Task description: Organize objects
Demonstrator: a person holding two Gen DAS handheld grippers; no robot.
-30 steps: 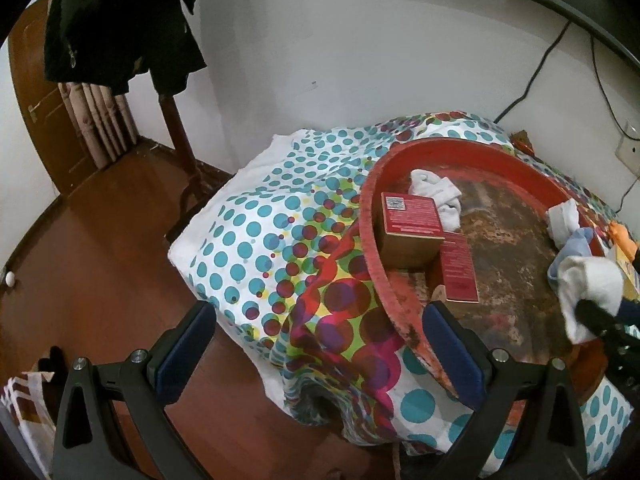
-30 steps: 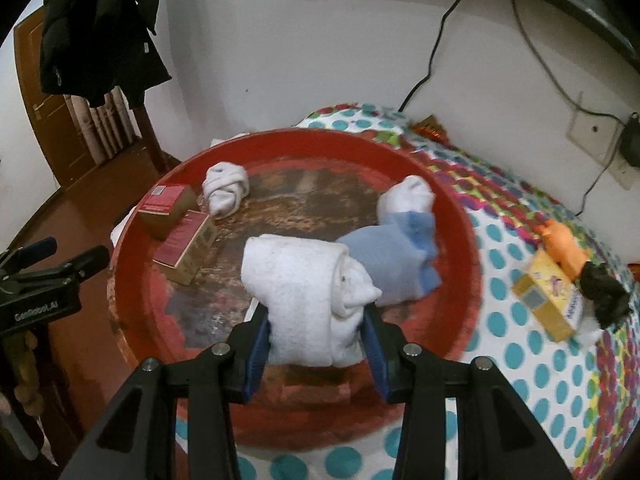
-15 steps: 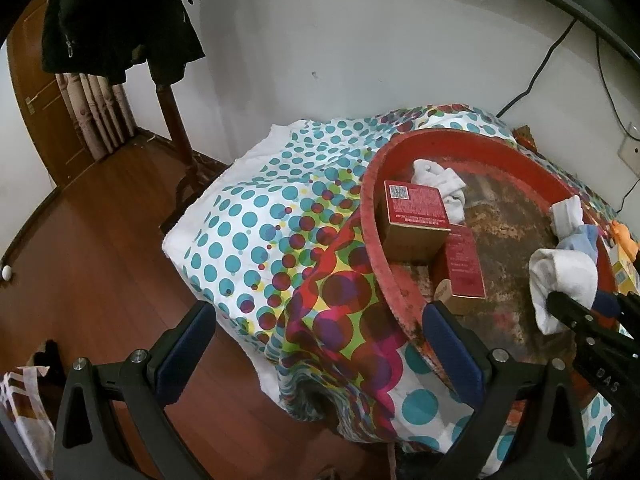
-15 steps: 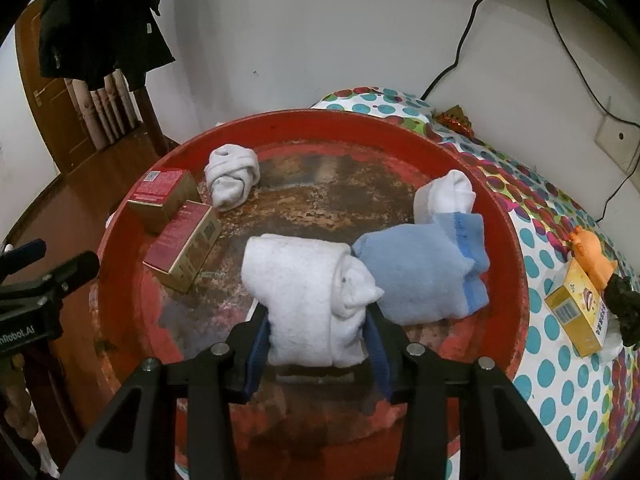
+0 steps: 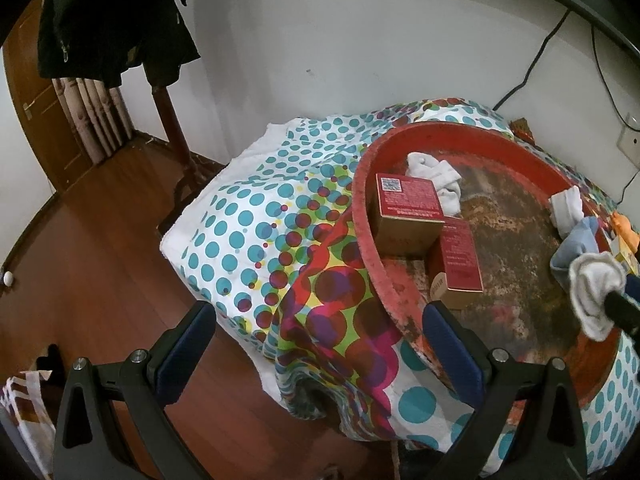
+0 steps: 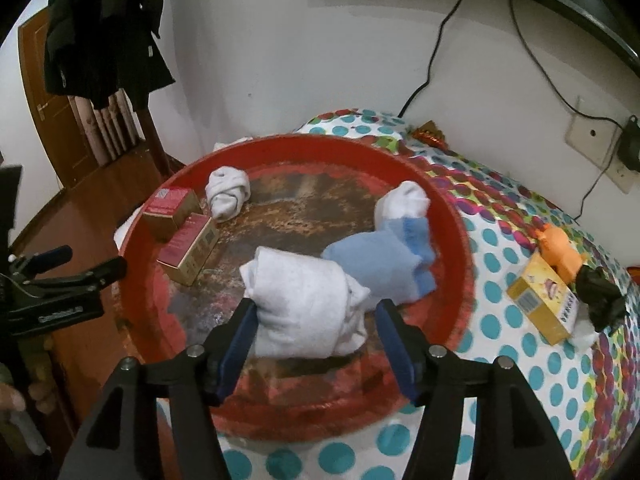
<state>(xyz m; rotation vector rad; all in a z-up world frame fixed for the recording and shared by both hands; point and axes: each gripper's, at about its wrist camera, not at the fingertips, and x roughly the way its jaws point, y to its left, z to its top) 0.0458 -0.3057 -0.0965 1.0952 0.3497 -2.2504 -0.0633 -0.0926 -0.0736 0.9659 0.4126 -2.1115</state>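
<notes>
Left wrist view: the left gripper (image 5: 320, 344) is seen with its blue-padded fingers (image 5: 184, 344) spread wide, nothing between them, over the near edge of a spotted, multicoloured cloth-covered worktop (image 5: 256, 220) and the wooden floor (image 5: 80, 264). A round red tray with a worn, rusty base (image 5: 362, 216) is set on the cloth. Two red-and-gold cardboard boxes (image 5: 408, 212) are seen inside it, against its left wall, with a knotted white sock bundle (image 5: 436, 172) behind them. At the right edge, the rolled white towel bundle (image 5: 592, 288) is partly covered by a black finger of the other gripper.

Right wrist view: the right gripper (image 6: 316, 340) is seen with its jaws just opened. The rolled white towel bundle (image 6: 304, 304) lies between the fingers (image 6: 240, 336) on the tray base; a clear gap is seen at the right pad, while contact at the left pad cannot be told. A folded light-blue sock (image 6: 384, 264) lies just beside the bundle, touching it, with a white sock (image 6: 402, 204) behind. Outside the tray (image 6: 452, 216), on the cloth, a yellow carton (image 6: 540, 300), an orange object (image 6: 560, 248) and a black object (image 6: 600, 296) are grouped together. The left gripper (image 6: 56, 280) is seen at the left edge.
</notes>
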